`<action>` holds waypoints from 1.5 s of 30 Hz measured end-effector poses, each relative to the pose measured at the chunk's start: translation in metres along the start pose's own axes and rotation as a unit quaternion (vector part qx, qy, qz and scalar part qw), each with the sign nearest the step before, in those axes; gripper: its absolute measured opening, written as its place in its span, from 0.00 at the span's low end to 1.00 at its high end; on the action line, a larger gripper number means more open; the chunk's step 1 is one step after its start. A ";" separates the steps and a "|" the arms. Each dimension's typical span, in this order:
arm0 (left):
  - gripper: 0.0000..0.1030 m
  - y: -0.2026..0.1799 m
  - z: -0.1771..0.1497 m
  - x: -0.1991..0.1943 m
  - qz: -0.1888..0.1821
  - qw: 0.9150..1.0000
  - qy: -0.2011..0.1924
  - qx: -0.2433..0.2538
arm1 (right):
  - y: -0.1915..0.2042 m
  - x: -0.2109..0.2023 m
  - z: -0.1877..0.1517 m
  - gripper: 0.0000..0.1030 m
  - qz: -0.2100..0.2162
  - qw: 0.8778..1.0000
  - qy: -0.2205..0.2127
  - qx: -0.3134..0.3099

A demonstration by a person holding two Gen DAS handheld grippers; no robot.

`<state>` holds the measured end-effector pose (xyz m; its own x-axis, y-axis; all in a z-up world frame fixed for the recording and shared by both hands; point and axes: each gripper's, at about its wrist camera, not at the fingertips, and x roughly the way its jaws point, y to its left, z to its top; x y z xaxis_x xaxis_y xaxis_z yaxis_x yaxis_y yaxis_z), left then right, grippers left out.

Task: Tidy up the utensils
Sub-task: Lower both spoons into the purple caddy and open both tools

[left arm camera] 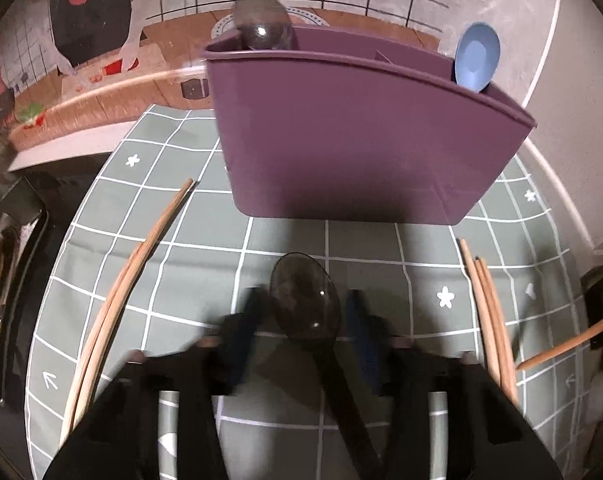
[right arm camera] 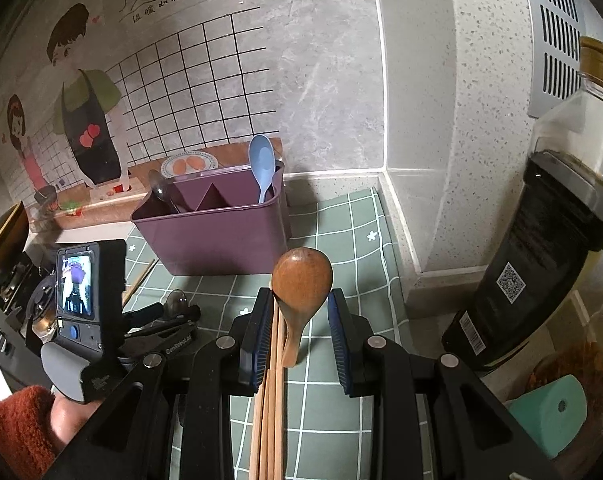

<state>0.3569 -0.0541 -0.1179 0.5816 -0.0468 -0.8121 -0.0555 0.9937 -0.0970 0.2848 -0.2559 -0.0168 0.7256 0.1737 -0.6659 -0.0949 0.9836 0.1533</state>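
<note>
Purple caddy standing on green gridded table, holding blue spoon and grey spoon.
Left claw gaping around dark spoon; right claw gaping around wooden spoon, beside chopsticks.

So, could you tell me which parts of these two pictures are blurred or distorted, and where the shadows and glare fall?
Left wrist view: the left gripper fingers are motion-smeared, while the purple utensil holder stays sharp and casts a dark shadow on the checked mat; fisheye bends the chopsticks. Right wrist view: mostly sharp, with the wooden spoon showing a soft highlight and the wall edges bowed.
</note>
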 end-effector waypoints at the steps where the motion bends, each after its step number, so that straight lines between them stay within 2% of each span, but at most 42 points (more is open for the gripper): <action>1: 0.34 0.004 -0.001 -0.002 -0.011 1.000 0.002 -0.007 | 0.000 0.000 0.000 0.26 0.003 1.000 0.001 0.001; 3: 0.34 0.014 0.000 -0.010 -0.031 0.999 0.000 -0.019 | 0.000 -0.002 0.001 0.26 0.013 1.000 0.003 0.003; 8: 0.34 0.028 -0.003 -0.048 -0.058 0.998 -0.036 -0.013 | 0.005 -0.007 0.004 0.26 0.029 1.000 0.007 0.002; 13: 0.34 0.031 0.001 -0.095 -0.076 0.992 -0.096 0.009 | 0.014 -0.013 0.010 0.26 0.022 1.000 0.008 -0.008; 17: 0.34 0.027 0.012 -0.135 -0.077 0.985 -0.155 0.030 | 0.026 -0.023 0.018 0.25 0.015 1.000 -0.002 -0.021; 22: 0.34 0.026 0.059 -0.207 -0.100 0.962 -0.249 0.047 | 0.043 -0.055 0.054 0.25 0.011 0.998 -0.054 -0.044; 23: 0.34 0.027 0.068 -0.216 -0.102 0.959 -0.261 0.048 | 0.048 -0.065 0.068 0.25 0.009 0.996 -0.073 -0.051; 25: 0.34 0.026 0.097 -0.245 -0.106 0.946 -0.301 0.051 | 0.056 -0.084 0.095 0.25 0.005 0.992 -0.110 -0.059; 29: 0.34 0.021 0.140 -0.269 -0.096 0.931 -0.346 0.067 | 0.068 -0.104 0.145 0.25 -0.002 0.985 -0.160 -0.070; 32: 0.34 0.020 0.162 -0.262 -0.102 0.926 -0.357 0.068 | 0.070 -0.100 0.171 0.25 0.007 0.984 -0.165 -0.065; 36: 0.34 0.020 0.177 -0.230 -0.084 0.934 -0.342 0.060 | 0.072 -0.077 0.181 0.25 0.007 0.986 -0.155 -0.062; 40: 0.34 0.018 0.177 -0.181 -0.070 0.947 -0.307 0.066 | 0.072 -0.031 0.174 0.25 0.016 0.992 -0.114 -0.055; 45: 0.34 0.014 0.172 -0.127 -0.067 0.956 -0.273 0.080 | 0.067 0.026 0.154 0.25 0.011 0.996 -0.064 -0.053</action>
<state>0.4218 -0.0173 0.0828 0.9146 -0.1575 -0.3725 0.1483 0.9875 -0.0535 0.4025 -0.1926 0.0888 0.8031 0.1943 -0.5632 -0.1782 0.9804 0.0841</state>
